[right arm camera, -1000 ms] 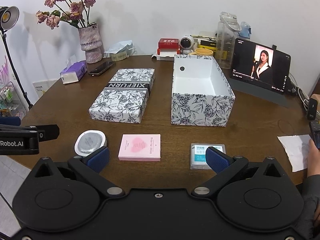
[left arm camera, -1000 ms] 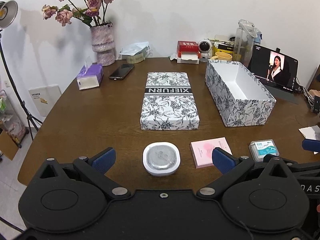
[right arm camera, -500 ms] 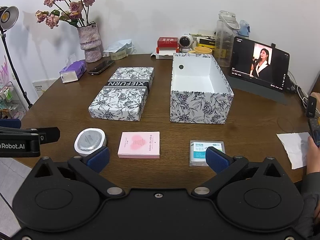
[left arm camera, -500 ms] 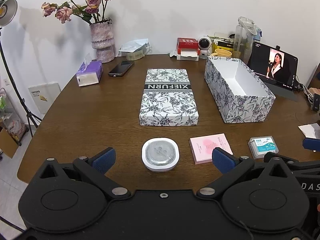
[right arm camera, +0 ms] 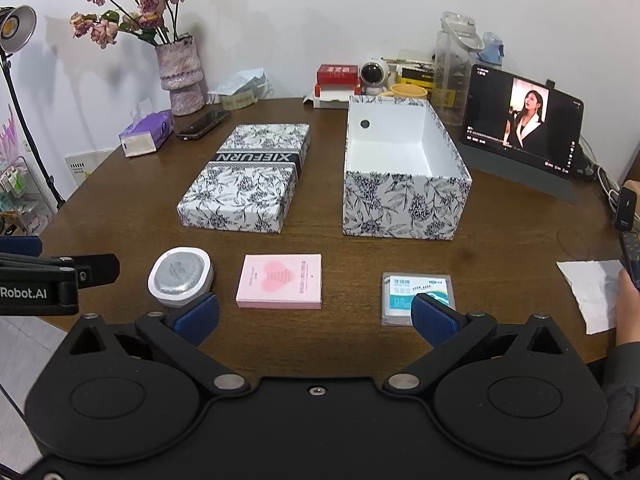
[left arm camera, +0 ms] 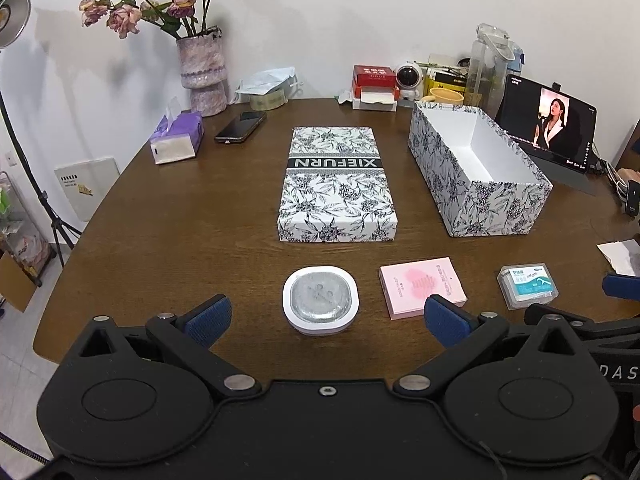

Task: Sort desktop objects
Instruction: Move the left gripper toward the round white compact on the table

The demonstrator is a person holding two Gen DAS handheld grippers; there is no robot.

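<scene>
Both tongs (left arm camera: 326,322) (right arm camera: 316,316) spread, empty; pink box (right arm camera: 280,281) between round case (right arm camera: 180,276) and floss pack (right arm camera: 418,298).

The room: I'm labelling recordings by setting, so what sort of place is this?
Probably a home or small-office desk. A round wooden table carries a vase of dried roses, a tissue pack, and a propped tablet playing video against a plain white wall.

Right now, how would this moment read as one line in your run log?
left gripper: open, empty | right gripper: open, empty | white case, pink pad, floss pack: on table | floral box: empty
</scene>
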